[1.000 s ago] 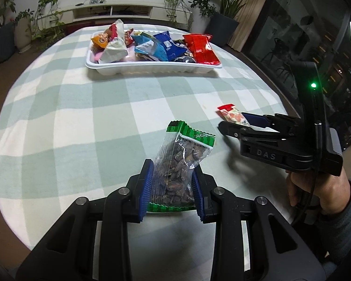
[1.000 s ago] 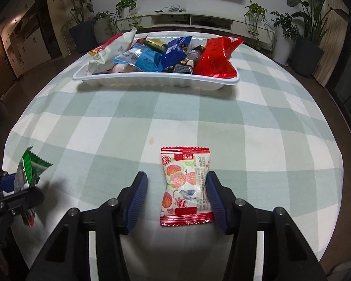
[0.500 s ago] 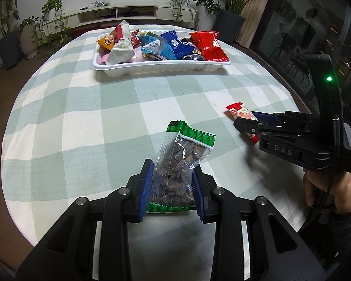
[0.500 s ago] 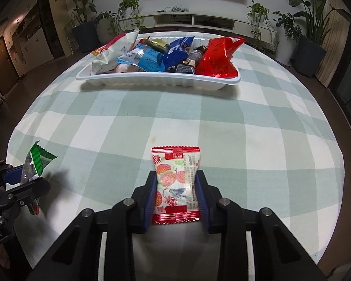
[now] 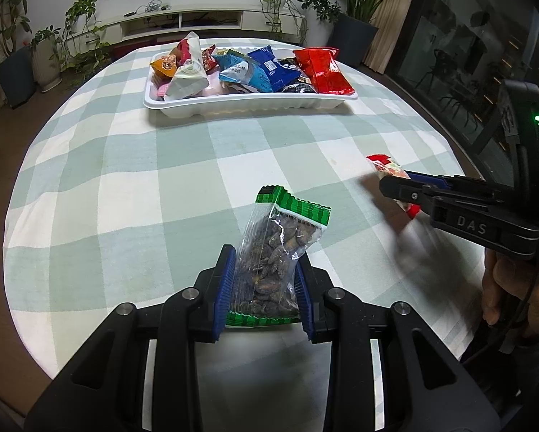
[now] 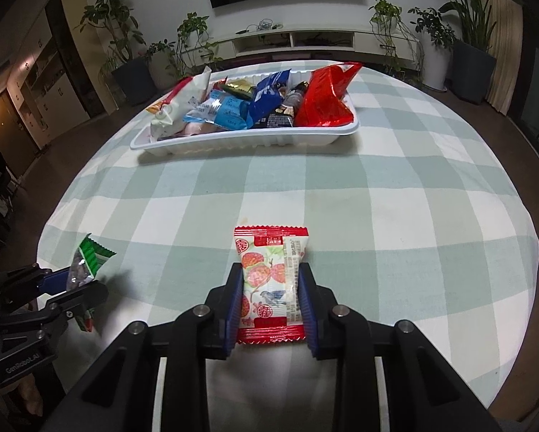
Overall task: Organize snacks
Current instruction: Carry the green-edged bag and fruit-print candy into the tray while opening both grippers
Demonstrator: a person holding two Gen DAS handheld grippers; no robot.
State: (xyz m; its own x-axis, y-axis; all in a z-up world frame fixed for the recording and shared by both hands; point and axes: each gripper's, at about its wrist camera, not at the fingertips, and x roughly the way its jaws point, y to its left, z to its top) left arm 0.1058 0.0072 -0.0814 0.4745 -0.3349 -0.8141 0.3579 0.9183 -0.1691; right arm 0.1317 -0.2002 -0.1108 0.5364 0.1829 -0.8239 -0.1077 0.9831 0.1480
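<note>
1. Landmark: a long white plastic tray (image 5: 249, 102) is set at the far side of a round table covered with a pale green and white checked cloth (image 5: 132, 187). All places below are given from this tray.

2. Tray contents: a heap of wrapped snacks is held in it, among them a red foil bag (image 5: 323, 72) at its right end, a blue packet (image 5: 269, 68) near the middle, and a white pouch (image 5: 188, 79) and an orange round-faced packet (image 5: 165, 66) at its left end. The orange packet is plain in the left wrist view; in the right wrist view it is mostly hidden behind the white pouch (image 6: 177, 108).

3. Left gripper (image 5: 264, 289): black, with blue ribbed pads, well on the near side of the tray. It is clenched on a clear plastic packet of dark seeds with green serrated ends (image 5: 275, 252), which stands tilted between the pads. In the right wrist view the same gripper (image 6: 71, 288) is seen from the side at the lower left, with only the packet's green top (image 6: 89, 255) standing out.

4. Right gripper (image 6: 269, 300): near side of the tray, to the right of item 3. It is clamped on a white sachet with red ends and a fruit-and-bird print (image 6: 271, 280), the pads pressing its two long sides. The print is legible only in this view; in the left wrist view only the sachet's red tip (image 5: 384, 165) is shown ahead of the gripper (image 5: 395, 187).

5. A hand (image 5: 510, 288) holding the right gripper is shown in the left wrist view alone.
</note>
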